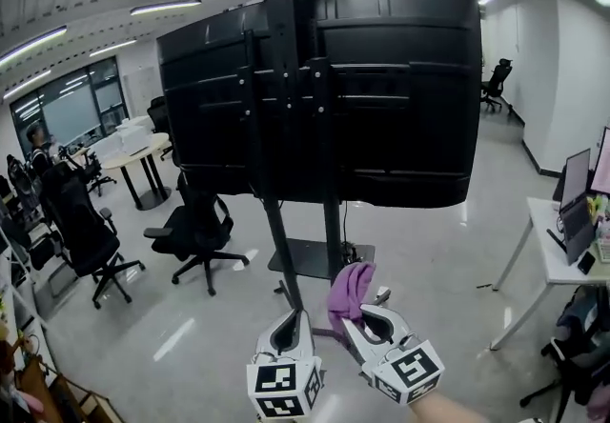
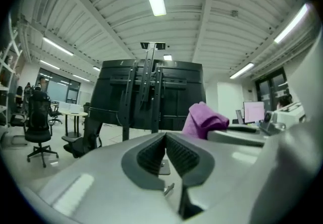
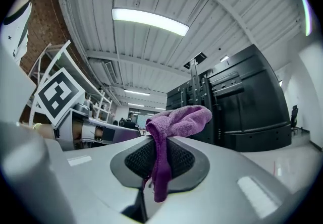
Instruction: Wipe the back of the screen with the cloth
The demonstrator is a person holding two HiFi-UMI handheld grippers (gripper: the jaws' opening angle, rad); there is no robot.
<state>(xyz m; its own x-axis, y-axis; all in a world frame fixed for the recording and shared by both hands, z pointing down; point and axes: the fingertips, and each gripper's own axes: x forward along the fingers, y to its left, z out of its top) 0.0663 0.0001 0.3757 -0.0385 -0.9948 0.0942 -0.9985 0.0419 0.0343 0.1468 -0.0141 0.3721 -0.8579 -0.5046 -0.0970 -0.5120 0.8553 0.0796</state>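
A large black screen (image 1: 324, 92) shows its back on a wheeled stand (image 1: 319, 259), filling the middle of the head view. My right gripper (image 1: 357, 312) is low in front of the stand, shut on a purple cloth (image 1: 349, 292) that bunches above its jaws. In the right gripper view the cloth (image 3: 174, 122) hangs down between the closed pads, with the screen (image 3: 242, 102) to the right. My left gripper (image 1: 295, 316) is just left of the right one, shut with nothing in it. The left gripper view shows the screen (image 2: 151, 94) ahead and the cloth (image 2: 204, 119) to the right.
Black office chairs (image 1: 195, 231) (image 1: 81, 240) stand on the glossy floor at left, beside a round white table (image 1: 133, 159). A white desk with monitors (image 1: 572, 221) is at the right edge. The stand's base plate (image 1: 319, 259) lies on the floor under the screen.
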